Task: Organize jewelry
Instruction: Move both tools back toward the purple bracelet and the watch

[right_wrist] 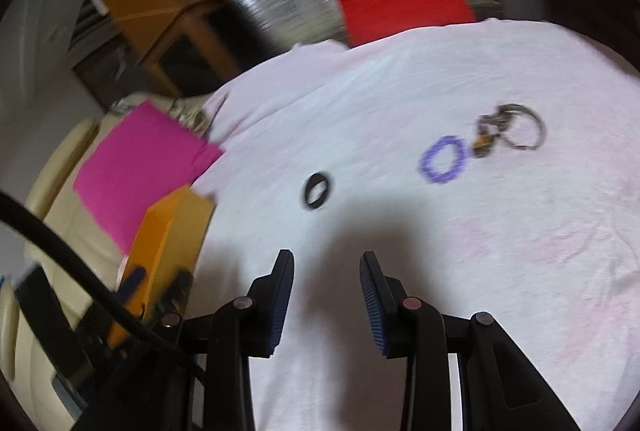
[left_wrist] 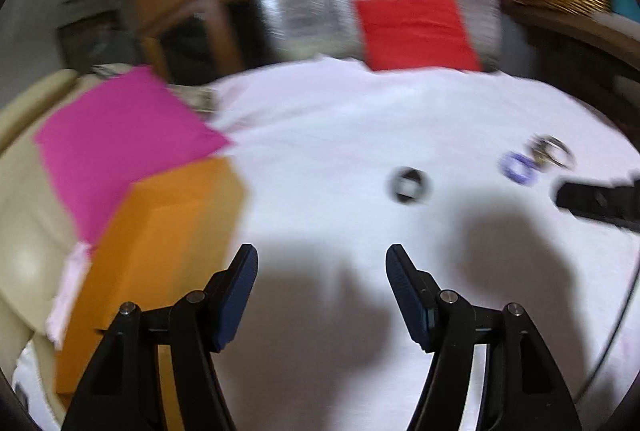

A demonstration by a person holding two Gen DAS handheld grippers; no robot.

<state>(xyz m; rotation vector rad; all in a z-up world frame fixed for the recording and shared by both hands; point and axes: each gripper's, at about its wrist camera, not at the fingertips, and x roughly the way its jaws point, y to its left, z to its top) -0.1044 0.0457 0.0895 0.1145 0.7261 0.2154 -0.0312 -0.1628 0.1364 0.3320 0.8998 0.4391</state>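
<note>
— What are your grippers doing?

— My left gripper [left_wrist: 322,259] is spread wide with nothing between its fingers, hovering over the white cloth [left_wrist: 340,135]. My right gripper [right_wrist: 326,265] is parted too, less widely, and also holds nothing.

— Where is the jewelry?

— All on the cloth, beyond the fingertips. A black ring [right_wrist: 317,190] lies nearest, just ahead of my right gripper and slightly left. Farther right sits a purple ring [right_wrist: 445,159], and just beside that, at its far right, a tangle of dark metal pieces with a wire loop [right_wrist: 510,127]. The blur hides whether they touch. From the left wrist, the black ring [left_wrist: 409,185] is ahead to the right, the purple one [left_wrist: 519,167] farther right still.

— Anything else around?

— An orange box [left_wrist: 160,243] stands at the cloth's left edge, near my left gripper, with a pink sheet [left_wrist: 120,139] behind it. A red cushion [left_wrist: 416,31] sits at the far side.
</note>
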